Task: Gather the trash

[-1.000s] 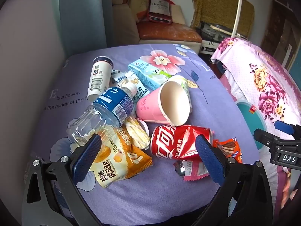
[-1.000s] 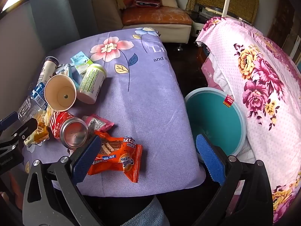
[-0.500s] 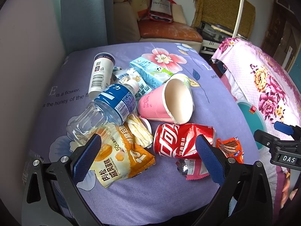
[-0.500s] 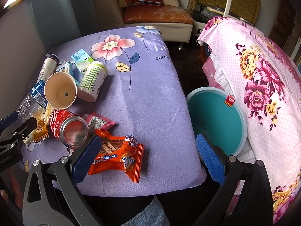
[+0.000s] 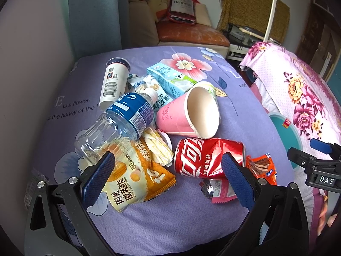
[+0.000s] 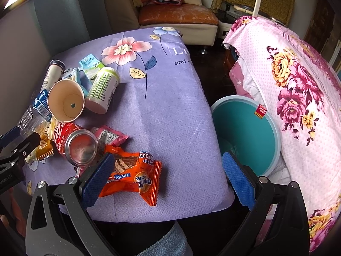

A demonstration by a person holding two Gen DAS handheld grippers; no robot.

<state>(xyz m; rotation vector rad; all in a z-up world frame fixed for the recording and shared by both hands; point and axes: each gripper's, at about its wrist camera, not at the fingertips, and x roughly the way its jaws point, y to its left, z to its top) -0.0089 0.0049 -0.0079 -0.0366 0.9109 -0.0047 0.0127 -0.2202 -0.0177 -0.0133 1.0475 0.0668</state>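
Observation:
A pile of trash lies on a purple flowered table (image 5: 170,219): a crushed red cola can (image 5: 204,157), a pink paper cup (image 5: 187,115), a clear bottle with a blue label (image 5: 121,119), a yellow snack bag (image 5: 132,179), a milk carton (image 5: 170,79) and a white tube (image 5: 114,81). My left gripper (image 5: 166,179) is open, above the near edge, in front of the can and snack bag. My right gripper (image 6: 166,177) is open, above an orange wrapper (image 6: 136,175). A teal bin (image 6: 245,136) stands on the floor right of the table.
A white and green container (image 6: 102,89) lies beside the cup. A bed with a pink flowered cover (image 6: 298,85) is right of the bin. A sofa (image 6: 177,15) stands behind the table. A pink wrapper (image 6: 110,136) lies by the can.
Both grippers have shifted slightly forward toward the trash pile. Nothing was taken hold of.

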